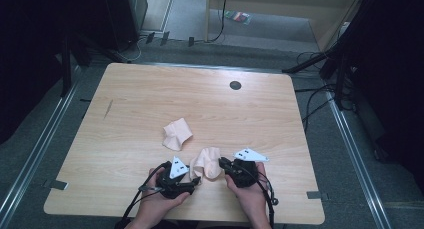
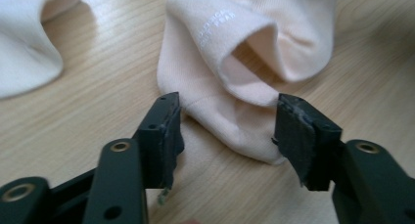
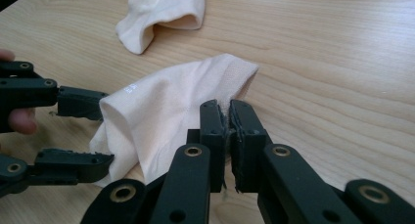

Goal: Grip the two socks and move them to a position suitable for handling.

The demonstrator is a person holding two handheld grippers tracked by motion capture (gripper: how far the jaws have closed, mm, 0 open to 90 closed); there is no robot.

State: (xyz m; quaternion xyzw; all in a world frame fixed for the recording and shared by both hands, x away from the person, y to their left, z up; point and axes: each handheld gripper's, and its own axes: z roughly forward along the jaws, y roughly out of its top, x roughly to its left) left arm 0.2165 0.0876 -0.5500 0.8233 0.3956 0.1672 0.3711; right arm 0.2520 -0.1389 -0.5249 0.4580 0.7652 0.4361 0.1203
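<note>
A pale pink sock (image 1: 207, 162) lies crumpled near the front edge of the wooden table (image 1: 150, 89). My right gripper (image 3: 229, 114) is shut on one edge of this sock (image 3: 161, 111), with the fabric pinched between its pads. My left gripper (image 2: 227, 121) stands open, its jaws on either side of the sock's (image 2: 230, 62) other end without pressing on it. In the high view the left gripper (image 1: 196, 179) and right gripper (image 1: 222, 163) flank the sock. A second pale sock (image 1: 176, 134) lies apart, farther back on the table.
A dark round grommet hole (image 1: 235, 85) sits near the table's far edge. Beyond the table are cables (image 1: 310, 96) on the grey floor and dark stands at both sides. The second sock (image 3: 161, 9) lies just past the held one.
</note>
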